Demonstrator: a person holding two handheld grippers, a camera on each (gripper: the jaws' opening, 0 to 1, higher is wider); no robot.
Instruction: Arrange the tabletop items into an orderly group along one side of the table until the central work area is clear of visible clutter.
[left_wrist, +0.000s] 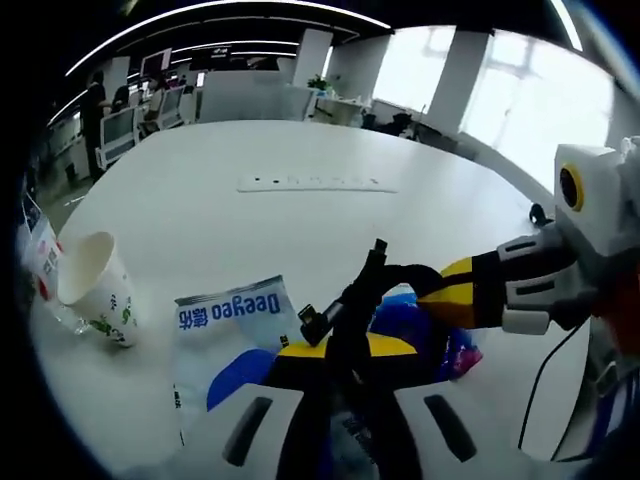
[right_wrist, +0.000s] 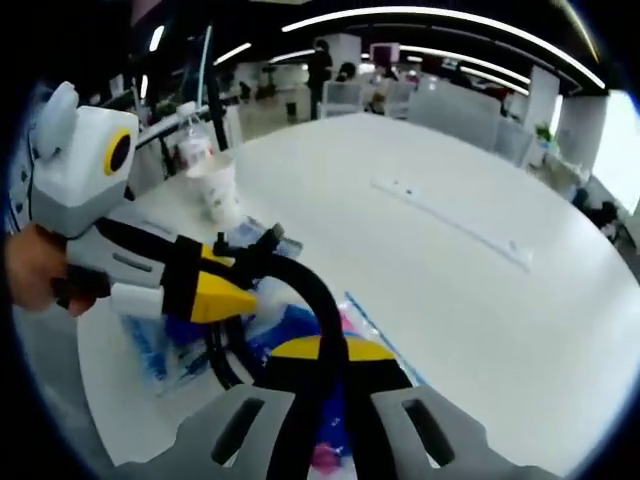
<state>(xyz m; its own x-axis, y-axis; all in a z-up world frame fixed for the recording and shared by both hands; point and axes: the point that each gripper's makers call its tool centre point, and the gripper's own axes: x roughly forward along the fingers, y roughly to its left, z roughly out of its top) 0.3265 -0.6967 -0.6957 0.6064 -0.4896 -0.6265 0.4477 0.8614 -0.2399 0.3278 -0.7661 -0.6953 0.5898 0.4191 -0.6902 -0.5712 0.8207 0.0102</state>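
Black cable (left_wrist: 350, 310), blue-white packets (left_wrist: 235, 315), tilted paper cup (left_wrist: 100, 285) on white table (left_wrist: 300, 215).

White table (left_wrist: 300, 215): cup (left_wrist: 100, 290), packets (left_wrist: 235, 315).

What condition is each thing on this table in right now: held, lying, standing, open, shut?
Black cable: coiled, gripped by both grippers.
Left gripper: shut on the cable.
Right gripper: shut on the cable.
Paper cup: tilted, open mouth, leaning beside a bottle.
Deegeo packet: lying flat on the table.
Blue bag: lying crumpled under the cable.
Table: centre bare apart from a flat socket strip.
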